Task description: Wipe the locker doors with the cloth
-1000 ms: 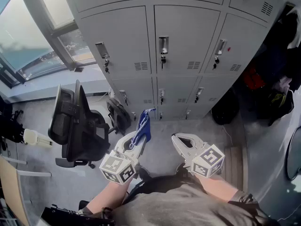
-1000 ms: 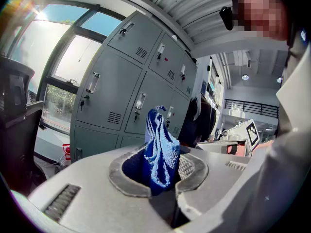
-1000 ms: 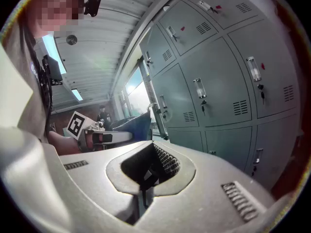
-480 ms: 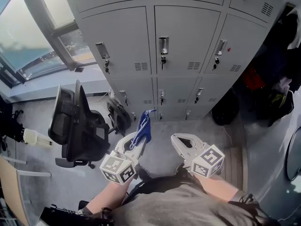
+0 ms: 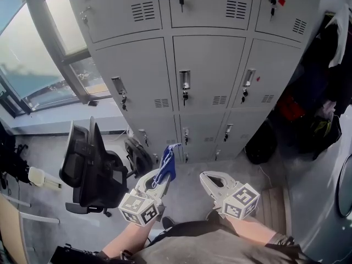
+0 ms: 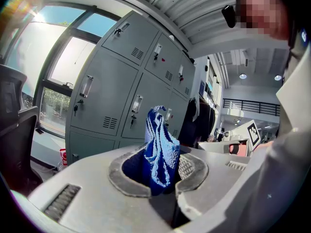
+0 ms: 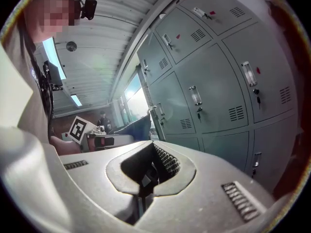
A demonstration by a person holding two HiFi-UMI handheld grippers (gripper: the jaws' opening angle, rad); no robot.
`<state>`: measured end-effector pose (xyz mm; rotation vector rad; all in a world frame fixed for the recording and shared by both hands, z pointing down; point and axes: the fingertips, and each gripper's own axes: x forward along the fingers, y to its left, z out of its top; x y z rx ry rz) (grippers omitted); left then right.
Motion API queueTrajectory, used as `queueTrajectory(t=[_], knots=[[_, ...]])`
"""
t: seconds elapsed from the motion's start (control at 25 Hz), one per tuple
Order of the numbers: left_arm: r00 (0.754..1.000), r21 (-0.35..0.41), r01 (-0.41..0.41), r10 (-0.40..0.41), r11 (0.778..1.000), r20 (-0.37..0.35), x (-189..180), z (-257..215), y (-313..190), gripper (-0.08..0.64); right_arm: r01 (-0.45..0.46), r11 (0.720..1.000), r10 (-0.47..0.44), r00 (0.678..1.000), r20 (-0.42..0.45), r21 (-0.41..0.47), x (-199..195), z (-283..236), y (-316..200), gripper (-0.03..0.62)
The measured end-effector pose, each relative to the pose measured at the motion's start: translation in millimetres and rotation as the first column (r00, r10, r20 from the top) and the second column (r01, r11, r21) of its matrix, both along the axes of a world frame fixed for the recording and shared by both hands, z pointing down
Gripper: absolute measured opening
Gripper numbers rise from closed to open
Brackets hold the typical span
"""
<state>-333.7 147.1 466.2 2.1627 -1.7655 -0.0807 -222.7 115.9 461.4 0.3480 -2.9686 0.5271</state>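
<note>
A bank of grey metal locker doors [image 5: 206,76] with handles and keys fills the wall ahead; the same locker doors [image 6: 121,101] [image 7: 218,81] show in both gripper views. My left gripper [image 5: 158,175] is shut on a blue cloth [image 5: 166,165], which sticks up from between its jaws; the cloth [image 6: 159,147] is bunched and folded in the left gripper view. My right gripper [image 5: 208,176] is held beside it, shut with nothing between the jaws [image 7: 153,171]. Both grippers hang low, well short of the lockers.
A black office chair [image 5: 91,164] stands to the left of the lockers. A window [image 5: 38,54] runs along the left wall. Dark bags and coats [image 5: 324,92] hang and lie at the right. A wooden step [image 5: 275,199] lies by my right side.
The head view has tilted up, so a higher row of locker doors shows. Both grippers sit slightly lower in the picture, cloth still held.
</note>
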Motion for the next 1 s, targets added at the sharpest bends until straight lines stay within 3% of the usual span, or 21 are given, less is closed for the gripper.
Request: queueTrajectory(t=[0.2, 0.44, 0.8, 1.0], knots=[[0.999, 0.049, -0.006, 0.004, 0.999, 0.043, 12, -29, -21, 0.092, -0.048, 0.999, 0.047, 0.999, 0.024, 0.022, 19, -18, -21, 0.006], [0.999, 0.126, -0.036, 0.036, 0.991, 0.005, 45, -75, -74, 0.092, -0.125, 0.991, 0.123, 0.991, 0.049, 0.037, 69, -31, -53, 0.006], [0.994, 0.289, -0.107, 0.097, 0.951, 0.048, 138, -158, -191, 0.092, -0.215, 0.976, 0.213, 0.974, 0.081, 0.017, 165, -32, -107, 0.006], [0.993, 0.354, -0.096, 0.067, 0.930, 0.093, 168, -190, -261, 0.092, -0.214, 0.973, 0.205, 0.973, 0.101, 0.087, 197, -63, -148, 0.006]])
